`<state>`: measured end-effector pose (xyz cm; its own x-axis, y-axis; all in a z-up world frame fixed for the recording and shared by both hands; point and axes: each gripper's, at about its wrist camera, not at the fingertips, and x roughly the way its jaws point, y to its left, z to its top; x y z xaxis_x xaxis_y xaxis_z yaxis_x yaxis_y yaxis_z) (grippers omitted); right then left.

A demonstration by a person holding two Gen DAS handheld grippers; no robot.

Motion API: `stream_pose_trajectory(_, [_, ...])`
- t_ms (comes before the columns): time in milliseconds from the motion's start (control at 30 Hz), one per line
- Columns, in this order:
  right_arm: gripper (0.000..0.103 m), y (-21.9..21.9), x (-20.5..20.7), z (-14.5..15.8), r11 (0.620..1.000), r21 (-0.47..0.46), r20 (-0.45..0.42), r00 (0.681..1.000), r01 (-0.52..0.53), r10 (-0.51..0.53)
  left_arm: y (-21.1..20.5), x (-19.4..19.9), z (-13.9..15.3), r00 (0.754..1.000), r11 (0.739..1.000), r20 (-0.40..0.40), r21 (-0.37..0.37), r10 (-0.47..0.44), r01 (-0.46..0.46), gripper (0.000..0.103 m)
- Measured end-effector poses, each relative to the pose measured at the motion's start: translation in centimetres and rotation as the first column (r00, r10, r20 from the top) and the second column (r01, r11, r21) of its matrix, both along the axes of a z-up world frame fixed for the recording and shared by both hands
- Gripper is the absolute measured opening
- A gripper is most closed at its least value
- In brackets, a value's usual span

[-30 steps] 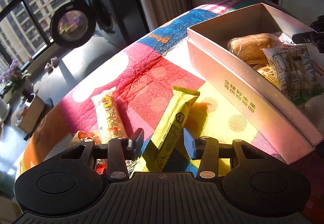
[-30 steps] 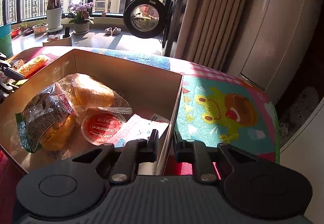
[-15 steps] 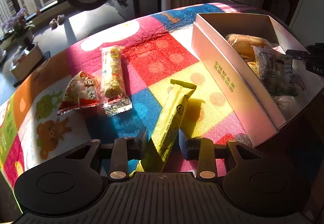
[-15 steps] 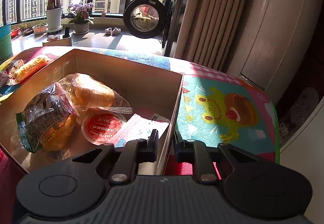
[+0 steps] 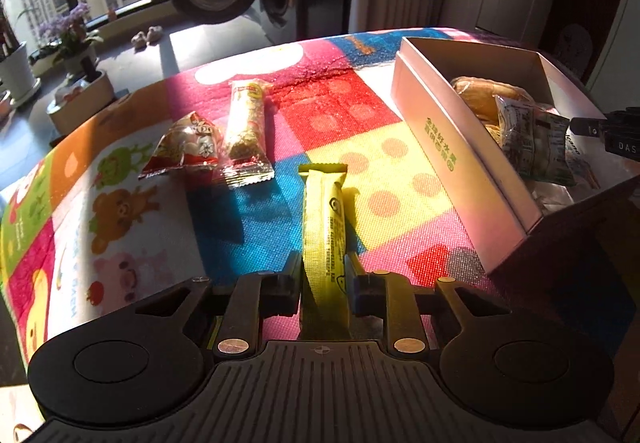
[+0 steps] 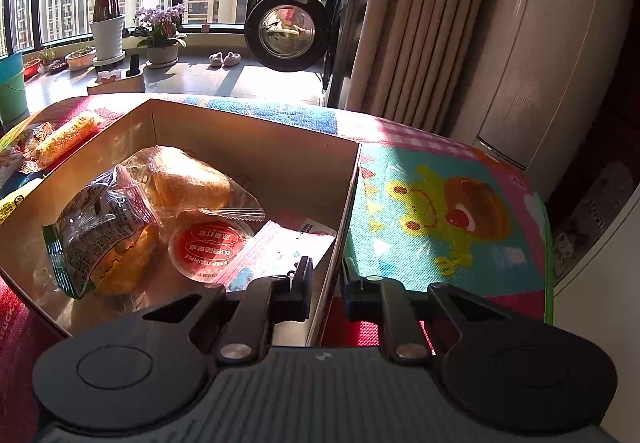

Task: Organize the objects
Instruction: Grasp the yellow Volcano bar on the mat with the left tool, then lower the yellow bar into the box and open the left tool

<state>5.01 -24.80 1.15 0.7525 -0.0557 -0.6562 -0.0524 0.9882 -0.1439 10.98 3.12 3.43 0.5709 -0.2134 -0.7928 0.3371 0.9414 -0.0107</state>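
The yellow bar [image 5: 323, 221] is clamped lengthwise by the left gripper [image 5: 323, 277]; the box [image 5: 448, 147] lies right, its wall apparently pinched by the right gripper [image 6: 326, 293].

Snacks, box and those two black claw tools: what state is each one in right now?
Yellow bar: clamped between the left gripper jaws.
Red packet: lying loose on the mat.
Grain bar: lying beside it, sealed.
Box: open, several snacks inside.
Right gripper: jaws pinching the box wall.
Washer door: swung open.
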Motion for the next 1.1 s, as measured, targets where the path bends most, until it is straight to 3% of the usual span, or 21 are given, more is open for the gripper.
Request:
stream_pose_trajectory(200, [0.013,0.0,0.4,-0.1,1.0,0.021,0.004,1.0,0.007,-0.007,-2.0,-1.3,5.5,0.998,0.996,0.066,-0.09,-0.011,0.017,0.025])
stream_pose_trajectory(367, [0.014,-0.2,0.8,-0.1,0.999,0.052,-0.001,1.0,0.01,-0.01,-7.3,-0.8,8.8,0.991,0.984,0.107,-0.151,-0.082,0.097,0.025])
stream_pose_trajectory(600, [0.014,-0.4,0.8,-0.2,0.998,0.063,-0.013,1.0,0.001,0.0,-15.0,1.6,7.7,0.996,0.95,0.039,-0.298,-0.081,0.089,0.026])
stream_pose_trajectory(733, [0.014,-0.9,0.6,-0.3,0.995,0.098,-0.008,1.0,0.001,0.0,-17.3,2.3,6.2,0.998,0.944,-0.021,-0.326,-0.067,0.056,0.027])
stream_pose_trajectory(967, [0.013,-1.4,0.3,-0.4,0.99,0.139,0.004,1.0,-0.003,0.002,-16.2,2.0,5.9,0.998,0.941,-0.003,-0.336,-0.055,0.051,0.027])
stream_pose_trajectory(1100, [0.013,-1.3,0.2,-0.4,0.991,0.136,0.008,1.0,-0.005,0.004,-13.8,1.6,6.4,0.995,0.957,0.072,-0.277,-0.072,0.089,0.027])
